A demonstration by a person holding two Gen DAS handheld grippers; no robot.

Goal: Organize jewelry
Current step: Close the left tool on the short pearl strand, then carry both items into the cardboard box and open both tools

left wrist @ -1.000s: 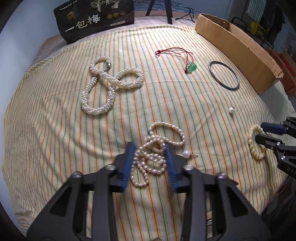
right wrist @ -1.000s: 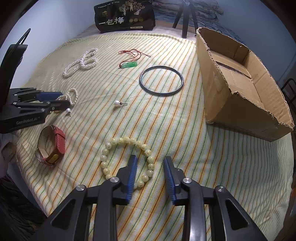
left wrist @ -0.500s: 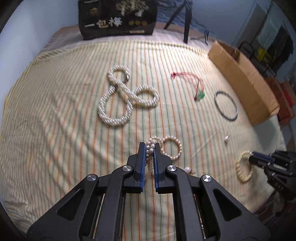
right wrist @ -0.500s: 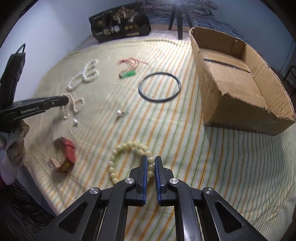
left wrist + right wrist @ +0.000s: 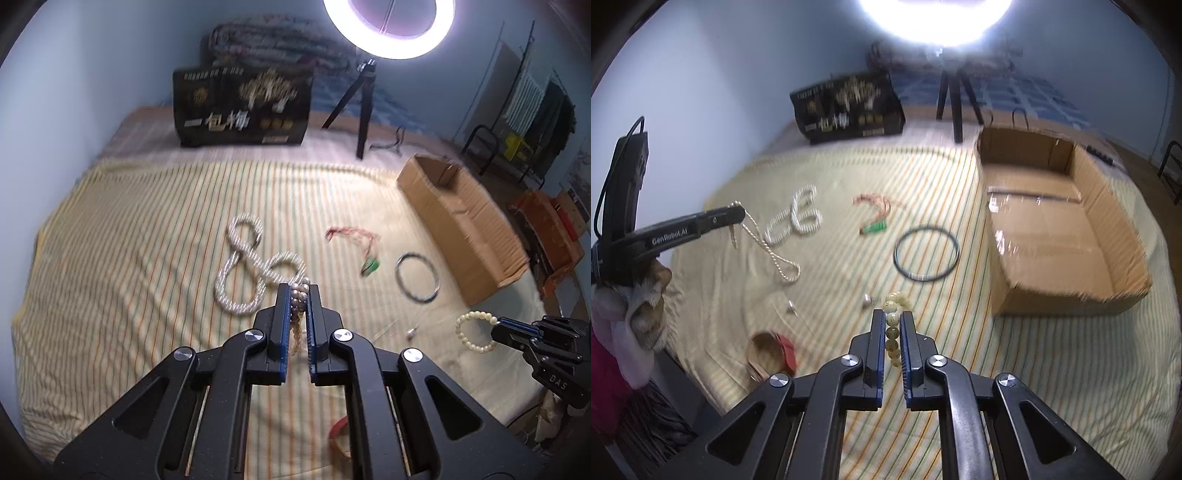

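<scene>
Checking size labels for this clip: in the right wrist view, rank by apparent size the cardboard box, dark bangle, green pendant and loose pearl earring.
1. cardboard box
2. dark bangle
3. green pendant
4. pearl earring, though blur makes it hard to judge.

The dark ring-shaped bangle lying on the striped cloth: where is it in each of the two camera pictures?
Left wrist view: the dark bangle lies right of centre on the striped cloth, left of the cardboard box.
Right wrist view: the dark bangle lies near the middle, again just left of the cardboard box.
Shared landmark: the green pendant on a red cord, to the bangle's left in both.
</scene>
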